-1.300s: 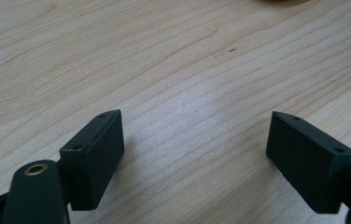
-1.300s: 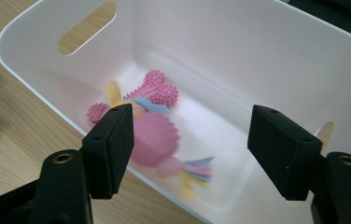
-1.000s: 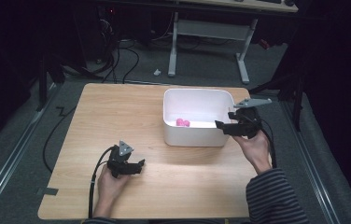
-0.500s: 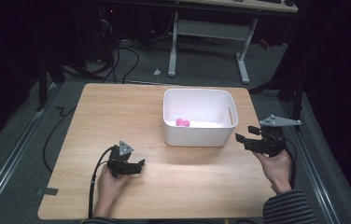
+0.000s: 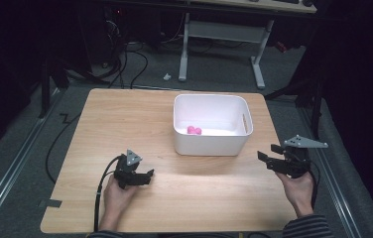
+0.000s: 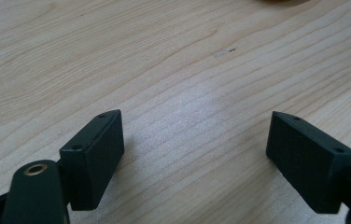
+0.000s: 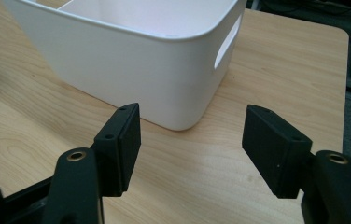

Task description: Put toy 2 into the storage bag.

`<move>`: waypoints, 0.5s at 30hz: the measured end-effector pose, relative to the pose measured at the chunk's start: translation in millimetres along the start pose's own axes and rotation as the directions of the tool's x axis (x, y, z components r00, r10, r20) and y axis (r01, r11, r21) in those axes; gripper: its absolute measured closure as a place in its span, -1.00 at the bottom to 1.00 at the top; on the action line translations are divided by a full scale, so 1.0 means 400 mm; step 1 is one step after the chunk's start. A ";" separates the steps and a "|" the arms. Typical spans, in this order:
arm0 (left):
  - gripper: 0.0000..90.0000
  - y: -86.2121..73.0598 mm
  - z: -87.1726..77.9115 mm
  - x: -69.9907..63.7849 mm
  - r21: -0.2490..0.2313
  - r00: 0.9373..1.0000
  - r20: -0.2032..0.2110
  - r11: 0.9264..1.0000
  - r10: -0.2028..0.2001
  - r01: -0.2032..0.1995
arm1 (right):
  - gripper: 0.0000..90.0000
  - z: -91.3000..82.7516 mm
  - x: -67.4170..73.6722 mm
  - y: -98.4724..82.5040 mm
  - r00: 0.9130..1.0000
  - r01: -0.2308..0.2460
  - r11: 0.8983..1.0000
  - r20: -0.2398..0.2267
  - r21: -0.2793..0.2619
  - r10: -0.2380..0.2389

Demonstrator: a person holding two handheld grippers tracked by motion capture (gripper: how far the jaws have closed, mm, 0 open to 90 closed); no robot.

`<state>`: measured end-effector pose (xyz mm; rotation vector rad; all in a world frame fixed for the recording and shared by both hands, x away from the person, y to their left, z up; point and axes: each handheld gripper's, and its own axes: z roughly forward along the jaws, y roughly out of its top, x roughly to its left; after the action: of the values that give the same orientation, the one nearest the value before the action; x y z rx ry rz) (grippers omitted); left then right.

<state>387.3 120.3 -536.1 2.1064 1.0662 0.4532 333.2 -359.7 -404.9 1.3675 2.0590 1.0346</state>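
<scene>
A light wooden table point(image 5: 125, 114) stands on grey carpet floor point(image 5: 21, 163) — dim room, black cables point(image 5: 125, 59) trailing behind, a white-legged desk point(image 5: 221, 34) beyond.

Wooden table point(image 5: 125, 119), grey floor point(image 5: 35, 124), cables point(image 5: 125, 59), white desk legs point(image 5: 256, 54)

Looks like lab or recording room, not home. My work surface: plain light-wood table point(image 5: 125, 124), standing alone on grey carpet floor point(image 5: 21, 163). Room kept dark around it, light falling on tabletop alone. Black cables point(image 5: 125, 64) tangled on floor behind table, more running along its left side. White metal legs of desk frame point(image 5: 254, 54) at far end. Strip of tape point(image 5: 49, 203) stuck on floor near front left corner. Cabled rig in each of my hands fits test setup.
</scene>
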 end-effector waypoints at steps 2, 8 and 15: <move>-0.57 0.000 0.000 0.000 0.000 1.000 0.000 1.000 0.000 0.000 | -0.17 0.003 -0.002 -0.012 1.000 -0.012 1.000 0.000 0.001 0.012; -0.57 0.000 0.000 0.000 0.000 1.000 0.000 1.000 0.000 0.000 | -0.17 0.018 -0.006 -0.049 0.999 -0.038 0.999 -0.005 0.005 0.039; -0.57 0.000 0.000 0.000 0.000 1.000 0.000 1.000 0.000 0.000 | -0.16 0.048 -0.009 -0.091 0.998 -0.062 0.998 -0.010 0.017 0.062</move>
<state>387.3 120.4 -536.1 2.1069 1.0659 0.4532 327.6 -364.7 -445.3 1.4454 2.0484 1.0548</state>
